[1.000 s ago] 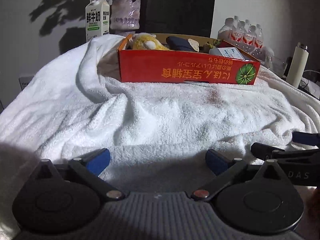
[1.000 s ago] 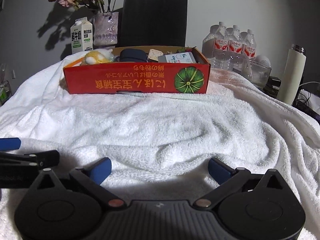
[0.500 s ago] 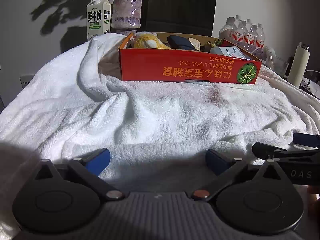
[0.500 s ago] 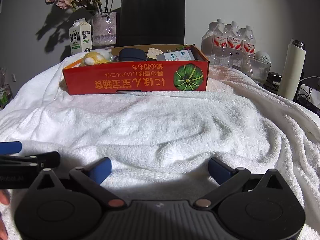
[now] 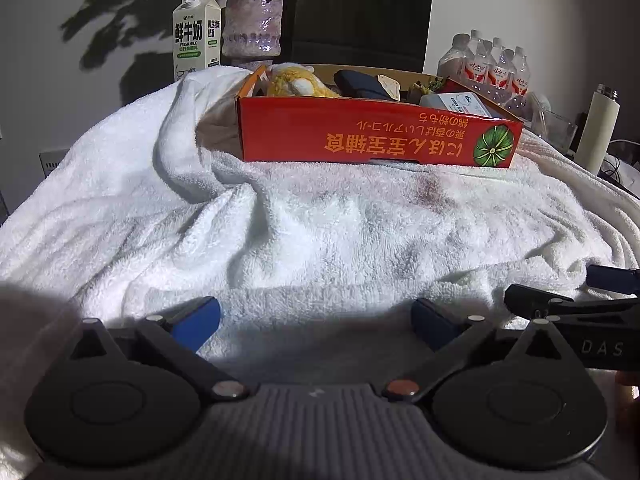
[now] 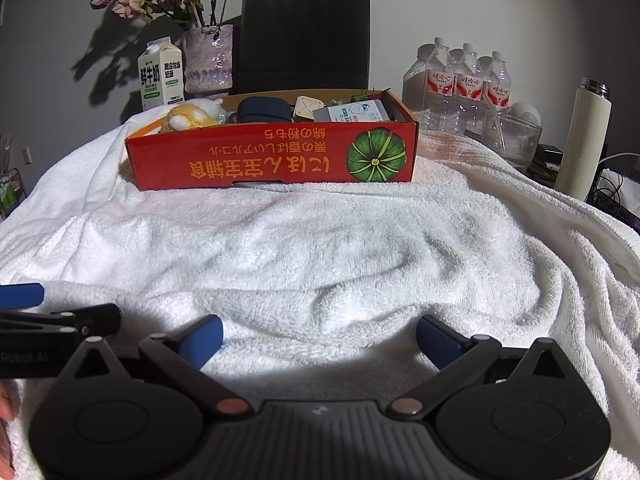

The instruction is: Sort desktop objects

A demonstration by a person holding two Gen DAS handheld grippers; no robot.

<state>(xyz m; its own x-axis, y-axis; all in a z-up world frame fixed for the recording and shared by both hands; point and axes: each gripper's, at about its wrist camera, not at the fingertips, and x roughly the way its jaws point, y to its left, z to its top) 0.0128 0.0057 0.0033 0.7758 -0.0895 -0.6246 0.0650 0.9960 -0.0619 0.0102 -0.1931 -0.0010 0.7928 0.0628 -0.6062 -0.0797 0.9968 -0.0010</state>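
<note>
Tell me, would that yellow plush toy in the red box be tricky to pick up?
Probably not. The yellow plush toy looks soft and fuzzy, so it should squash and grip easily. It seems light, unlikely to roll, and lies at the red box end, easily reached.

Colours and patterns recorded across the desk

A white, looped-pile towel (image 6: 320, 248) was seen, marked by a faint reddish stain (image 5: 430, 192) in the left view. At 12 o'clock a red box (image 6: 272, 160) was printed with yellow characters and a green, pale-striped pumpkin emblem (image 6: 376, 156); its inner walls were brown. Inside it, a yellow and white plush toy (image 6: 188, 116) and a dark navy case (image 6: 262, 110) were noted. At 11 o'clock a white milk carton (image 6: 160, 76) with black characters and a mottled lilac vase (image 6: 208, 60) were seen; at 1 o'clock, clear bottles (image 6: 464, 76) with red-and-white labels. Both grippers' fingertip pads (image 6: 204, 338) were blue on black frames.
</note>
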